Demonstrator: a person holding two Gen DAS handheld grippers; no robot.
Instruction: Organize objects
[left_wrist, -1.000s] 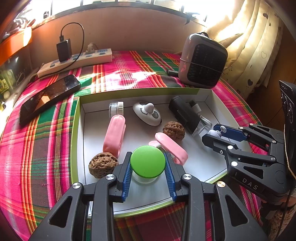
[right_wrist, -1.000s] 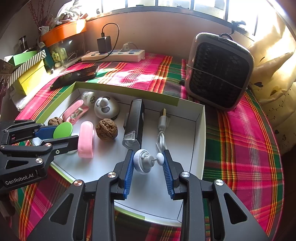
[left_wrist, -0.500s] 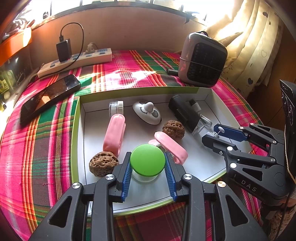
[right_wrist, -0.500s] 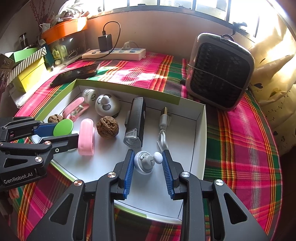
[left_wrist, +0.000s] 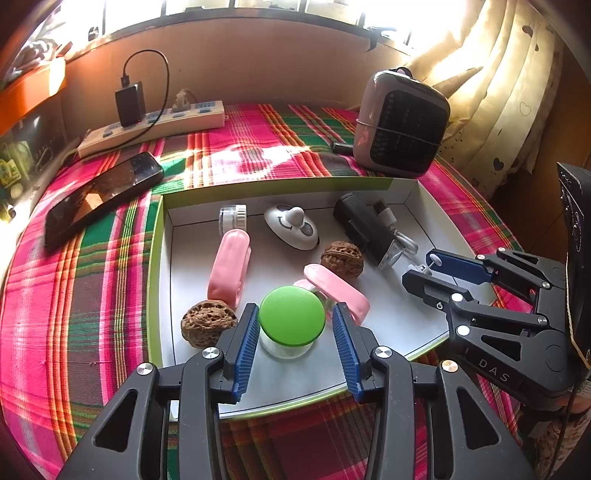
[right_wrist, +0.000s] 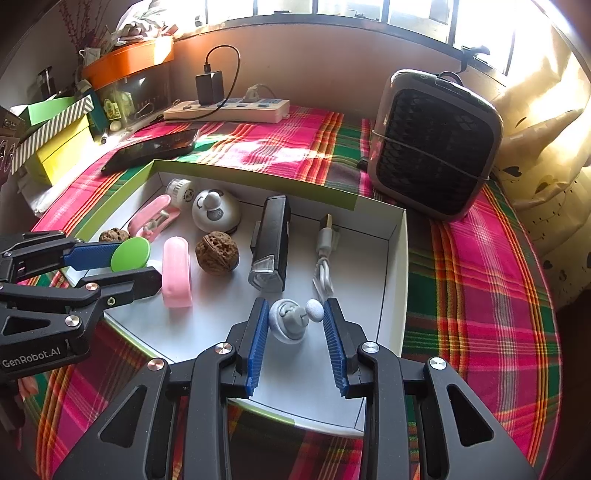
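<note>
Green-lidded jar (left_wrist: 291, 320) sits in white tray (left_wrist: 413, 325) at its 6 o'clock edge, between left gripper (left_wrist: 293, 332) jaws, opening, pads clear; right gripper (right_wrist: 295, 326) at tray's 4 o'clock, jaws slightly apart around small white knob toy (right_wrist: 290, 321), contact unclear

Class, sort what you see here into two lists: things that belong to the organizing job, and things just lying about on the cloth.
Belonging to the job:
- white box
- green-lidded jar, between the opening left gripper jaws
- small grey spinning top, between the right gripper jaws
- walnuts
- pink clips
- black torch

Lying about:
- phone
- power strip
- fan heater
</note>
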